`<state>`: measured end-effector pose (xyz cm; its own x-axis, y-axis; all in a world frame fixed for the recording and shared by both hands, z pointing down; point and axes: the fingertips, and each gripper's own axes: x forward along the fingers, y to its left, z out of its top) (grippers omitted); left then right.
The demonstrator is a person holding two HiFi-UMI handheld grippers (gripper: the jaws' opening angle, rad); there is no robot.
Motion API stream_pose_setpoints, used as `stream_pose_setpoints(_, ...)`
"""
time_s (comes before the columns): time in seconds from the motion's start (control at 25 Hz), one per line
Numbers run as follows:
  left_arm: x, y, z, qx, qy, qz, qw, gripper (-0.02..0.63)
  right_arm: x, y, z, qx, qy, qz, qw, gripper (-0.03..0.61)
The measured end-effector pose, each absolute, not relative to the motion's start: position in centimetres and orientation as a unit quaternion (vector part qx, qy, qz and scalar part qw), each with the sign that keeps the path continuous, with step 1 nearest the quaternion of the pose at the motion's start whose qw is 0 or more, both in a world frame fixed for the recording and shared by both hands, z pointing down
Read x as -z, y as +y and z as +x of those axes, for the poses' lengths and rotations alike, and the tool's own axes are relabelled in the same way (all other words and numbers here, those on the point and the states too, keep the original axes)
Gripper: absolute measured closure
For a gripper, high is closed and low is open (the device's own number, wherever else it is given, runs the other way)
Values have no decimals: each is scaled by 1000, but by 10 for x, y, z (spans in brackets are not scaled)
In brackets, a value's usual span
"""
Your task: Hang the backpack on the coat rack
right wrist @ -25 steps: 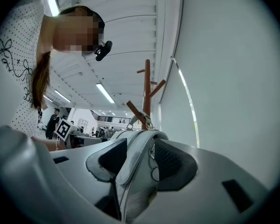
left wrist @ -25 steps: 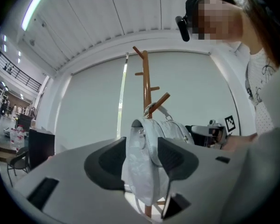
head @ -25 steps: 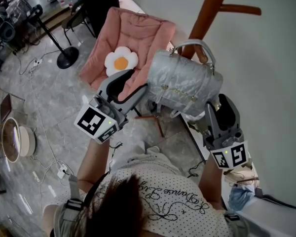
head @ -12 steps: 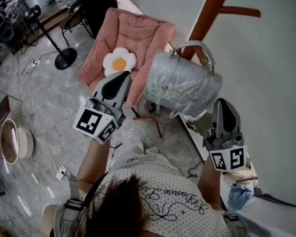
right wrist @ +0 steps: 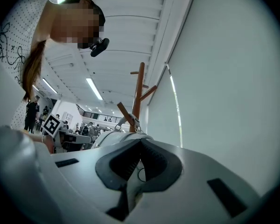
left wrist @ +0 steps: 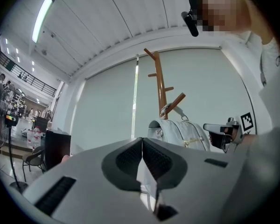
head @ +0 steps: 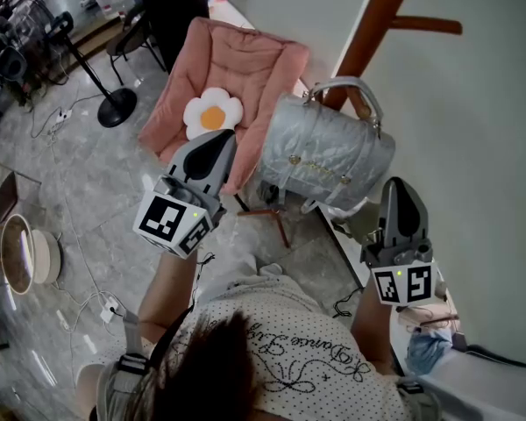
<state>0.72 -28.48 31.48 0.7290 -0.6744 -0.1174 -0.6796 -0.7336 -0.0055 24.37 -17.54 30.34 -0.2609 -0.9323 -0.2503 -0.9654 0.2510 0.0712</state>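
Note:
The silver quilted backpack (head: 329,152) hangs by its top handle (head: 355,82) from a peg of the brown wooden coat rack (head: 373,33), close to the pale wall. My left gripper (head: 221,139) is to the bag's left, apart from it. Its jaws have just been closing and now stand shut with nothing between them. My right gripper (head: 396,187) is below the bag's right end, also shut and empty. In the left gripper view the backpack (left wrist: 182,134) and coat rack (left wrist: 159,85) show beyond the shut left gripper (left wrist: 142,141). The right gripper view shows the right gripper (right wrist: 140,141) shut below the backpack (right wrist: 114,138).
A pink folding chair (head: 245,68) with a flower-shaped cushion (head: 213,112) stands just left of the rack. A black floor-fan stand (head: 114,103) and cables (head: 88,261) are on the grey floor at the left. The wall (head: 491,147) closes off the right side.
Both grippers had open jaws beside the hanging backpack a second ago; both have drawn back from it and shut. The backpack stays on the peg.

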Motion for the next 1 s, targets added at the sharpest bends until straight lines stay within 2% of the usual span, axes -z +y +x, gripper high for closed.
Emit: stream_pose_setpoints(1.0,-321,-295,11,-49,369,-928,19,609,-303,-180,244,-107,789,-600,71,568)
